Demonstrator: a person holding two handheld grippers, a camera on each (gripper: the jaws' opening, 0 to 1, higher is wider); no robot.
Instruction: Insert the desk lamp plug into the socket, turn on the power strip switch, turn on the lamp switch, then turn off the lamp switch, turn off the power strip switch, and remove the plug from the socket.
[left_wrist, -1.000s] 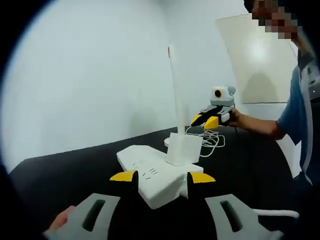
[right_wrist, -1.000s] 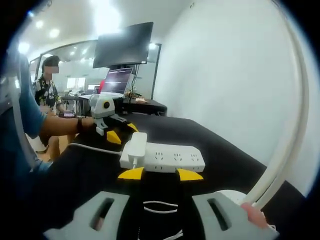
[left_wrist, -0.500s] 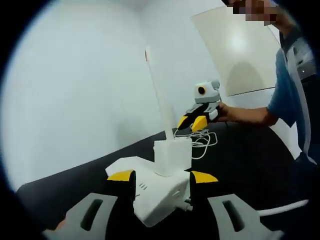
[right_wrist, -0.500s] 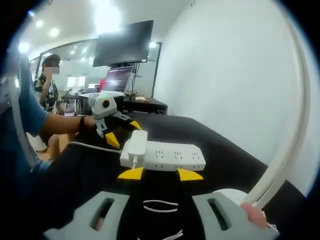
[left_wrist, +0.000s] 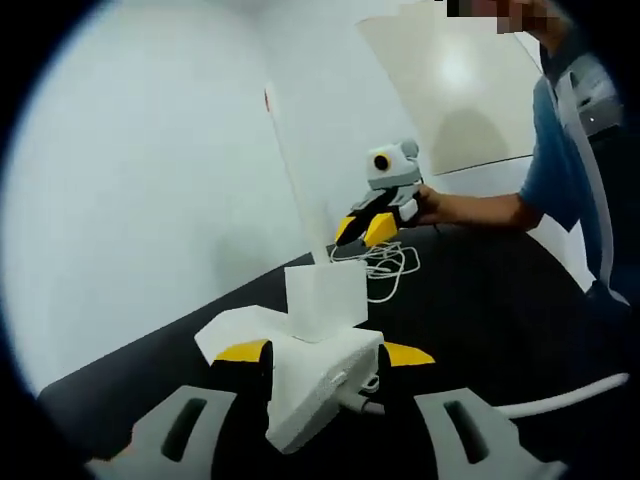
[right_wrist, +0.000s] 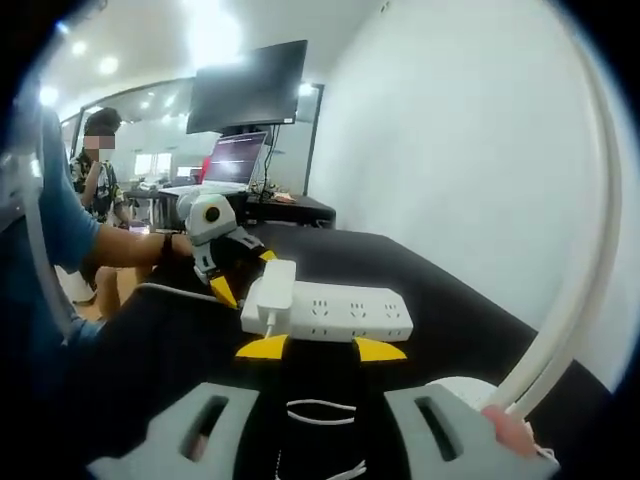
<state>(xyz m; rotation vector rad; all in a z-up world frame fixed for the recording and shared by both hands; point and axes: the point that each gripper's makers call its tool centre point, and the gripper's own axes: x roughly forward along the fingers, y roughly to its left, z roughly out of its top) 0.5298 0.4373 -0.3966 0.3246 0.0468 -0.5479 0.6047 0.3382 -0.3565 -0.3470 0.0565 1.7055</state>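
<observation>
No legible text, labels, brands or numbers in either view. The open laptop screen (right_wrist: 236, 160) at the back of the right gripper view was lit but far too small and blurred to read, and the big dark wall monitor (right_wrist: 247, 88) above it was blank. The white rectangular power strip (right_wrist: 335, 312) carried no marking that could be made out.
</observation>
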